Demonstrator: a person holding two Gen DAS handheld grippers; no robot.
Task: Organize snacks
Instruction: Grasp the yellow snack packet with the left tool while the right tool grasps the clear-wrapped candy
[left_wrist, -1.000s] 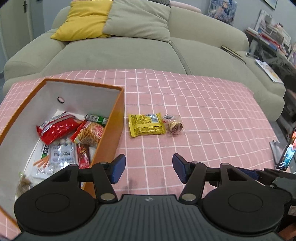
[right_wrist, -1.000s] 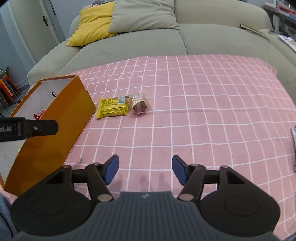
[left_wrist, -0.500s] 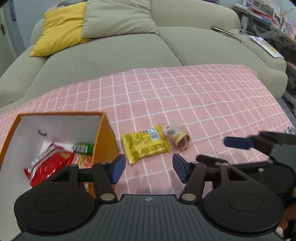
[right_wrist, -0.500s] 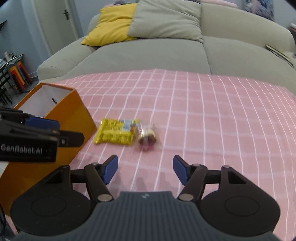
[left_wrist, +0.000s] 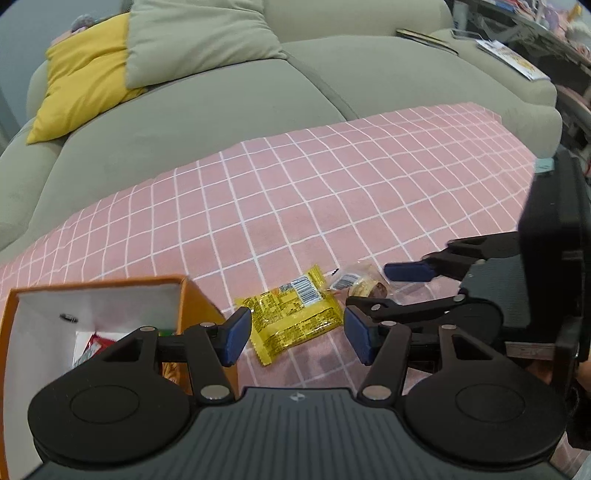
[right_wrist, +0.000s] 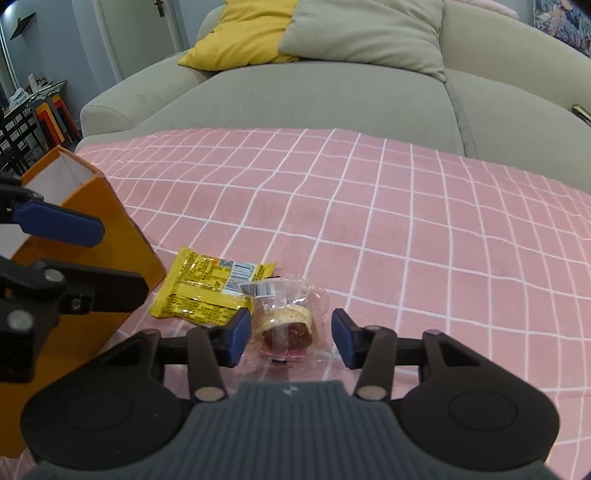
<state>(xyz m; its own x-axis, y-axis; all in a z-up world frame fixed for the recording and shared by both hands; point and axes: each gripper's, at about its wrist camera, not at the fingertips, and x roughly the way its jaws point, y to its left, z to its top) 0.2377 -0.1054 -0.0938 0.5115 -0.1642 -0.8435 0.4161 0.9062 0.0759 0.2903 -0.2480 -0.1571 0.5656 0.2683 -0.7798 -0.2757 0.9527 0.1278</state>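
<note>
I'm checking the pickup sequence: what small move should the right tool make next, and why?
Probably close the right tool on the clear-wrapped pastry: its open fingers already sit on either side of the pastry, which still lies on the pink cloth outside the orange box.

sofa (right_wrist: 332, 96) grey-green, behind desk (right_wrist: 424, 221) w/ pink grid cloth | yellow cushion (right_wrist: 243, 33) + grey cushion (right_wrist: 365, 33) on sofa back | stools (right_wrist: 55, 118) left of sofa
</note>
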